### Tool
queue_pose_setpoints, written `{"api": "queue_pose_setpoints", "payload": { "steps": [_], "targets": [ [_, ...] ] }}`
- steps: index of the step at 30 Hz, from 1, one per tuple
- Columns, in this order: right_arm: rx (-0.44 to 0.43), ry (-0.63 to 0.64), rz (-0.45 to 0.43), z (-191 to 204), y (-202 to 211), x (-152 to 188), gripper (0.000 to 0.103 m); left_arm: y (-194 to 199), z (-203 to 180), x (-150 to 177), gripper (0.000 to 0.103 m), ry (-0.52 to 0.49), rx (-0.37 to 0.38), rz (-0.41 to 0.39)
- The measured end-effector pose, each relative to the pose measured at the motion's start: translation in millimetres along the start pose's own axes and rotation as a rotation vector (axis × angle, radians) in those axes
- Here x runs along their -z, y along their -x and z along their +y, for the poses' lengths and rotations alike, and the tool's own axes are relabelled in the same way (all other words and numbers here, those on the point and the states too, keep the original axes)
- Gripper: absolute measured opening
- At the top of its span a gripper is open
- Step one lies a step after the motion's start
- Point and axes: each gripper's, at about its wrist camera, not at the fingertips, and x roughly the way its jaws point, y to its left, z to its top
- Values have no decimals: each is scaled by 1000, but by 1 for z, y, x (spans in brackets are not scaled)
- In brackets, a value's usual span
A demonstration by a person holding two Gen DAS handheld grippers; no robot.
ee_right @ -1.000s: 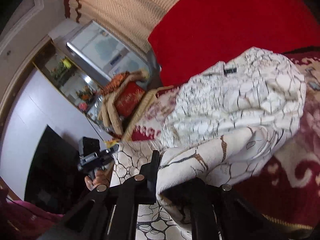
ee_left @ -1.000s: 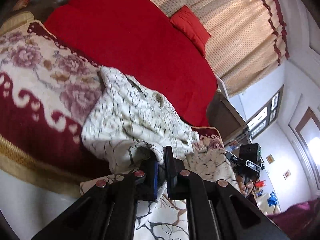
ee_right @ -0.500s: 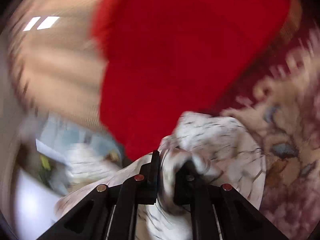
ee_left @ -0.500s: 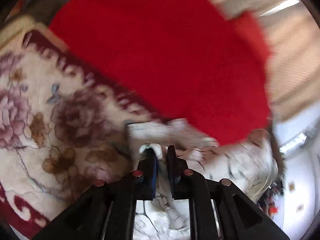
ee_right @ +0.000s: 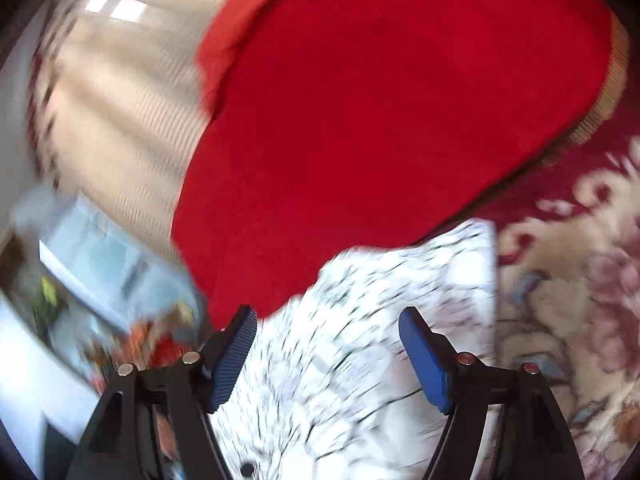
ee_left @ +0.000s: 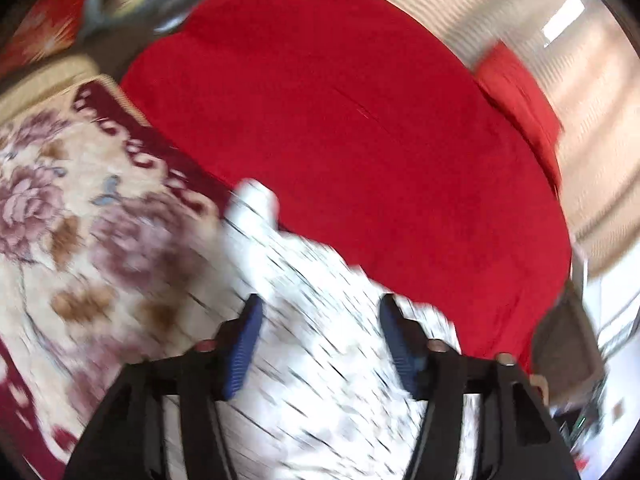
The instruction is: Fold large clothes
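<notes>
A white garment with a black crackle print [ee_left: 312, 280] lies on the floral blanket [ee_left: 60, 208], its far edge near the red bedspread [ee_left: 360, 100]. My left gripper [ee_left: 320, 312] is open just above it, blue pads spread wide, holding nothing. In the right wrist view the same garment [ee_right: 400, 280] lies below my right gripper [ee_right: 328, 320], which is also open and empty. Both views are motion-blurred.
The red bedspread [ee_right: 400, 100] covers the far part of the bed, with a red pillow [ee_left: 516, 92] and beige curtains [ee_left: 580, 60] behind. A cabinet with ornaments [ee_right: 80, 272] stands at the left in the right wrist view.
Both grippers were shut on folds of the garment, carried them toward the red bedspread, and have now opened and let go. The garment lies flatter.
</notes>
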Motion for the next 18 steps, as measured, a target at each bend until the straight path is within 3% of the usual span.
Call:
{"api": "queue_pose_setpoints", "payload": {
  "steps": [3,5,7,8,9,12,15,18],
  "targets": [
    [-11,36,78,18,-14,16,75,-16,-50,39,72,-160,-74,50],
    [51,48,147,18,-27,27,72,-33,-69,65,75,-237,-183,93],
    [147,51,220,10,-38,36,56,-55,-67,84,76,-265,-321,136],
    [203,37,271,-1,-45,41,40,-69,-59,92,76,-277,-376,176],
    [232,23,292,-9,-50,41,29,-82,-52,101,76,-305,-407,218],
    [229,-1,295,-13,-40,41,29,-82,-55,107,76,-355,-429,207],
    [291,116,234,13,-25,41,32,-67,-63,105,77,-339,-372,161],
    [252,209,184,50,-14,47,32,-50,-73,108,77,-385,-373,95]
  ]
}}
